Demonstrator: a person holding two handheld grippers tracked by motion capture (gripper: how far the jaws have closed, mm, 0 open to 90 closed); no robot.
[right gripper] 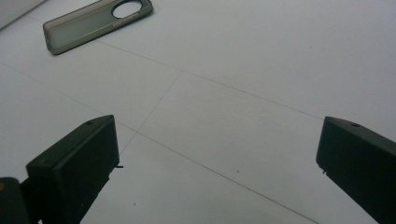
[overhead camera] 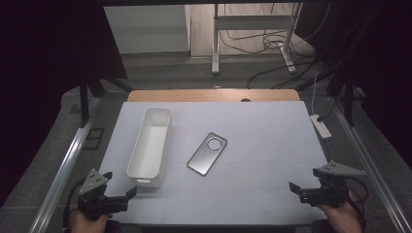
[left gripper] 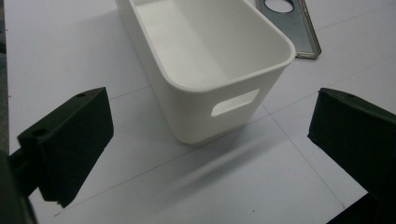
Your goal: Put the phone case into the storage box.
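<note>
Phone case (overhead camera: 207,153) untouched, both grippers wide open

Grey phone case (overhead camera: 207,153) flat; white bin (overhead camera: 150,145) upright

Wide-apart jaws frame a white bin (left gripper: 205,60) standing on the surface (left gripper: 70,56), a phone case (left gripper: 306,39) just beyond.

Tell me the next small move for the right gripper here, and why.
Probably reach the right gripper forward and to the left toward the phone case. Its jaws stand wide open with nothing between them, and the case lies flat on the table, apart from the white bin beside it. The left gripper sits open in front of the bin's near end, so the case falls to the right.
</note>
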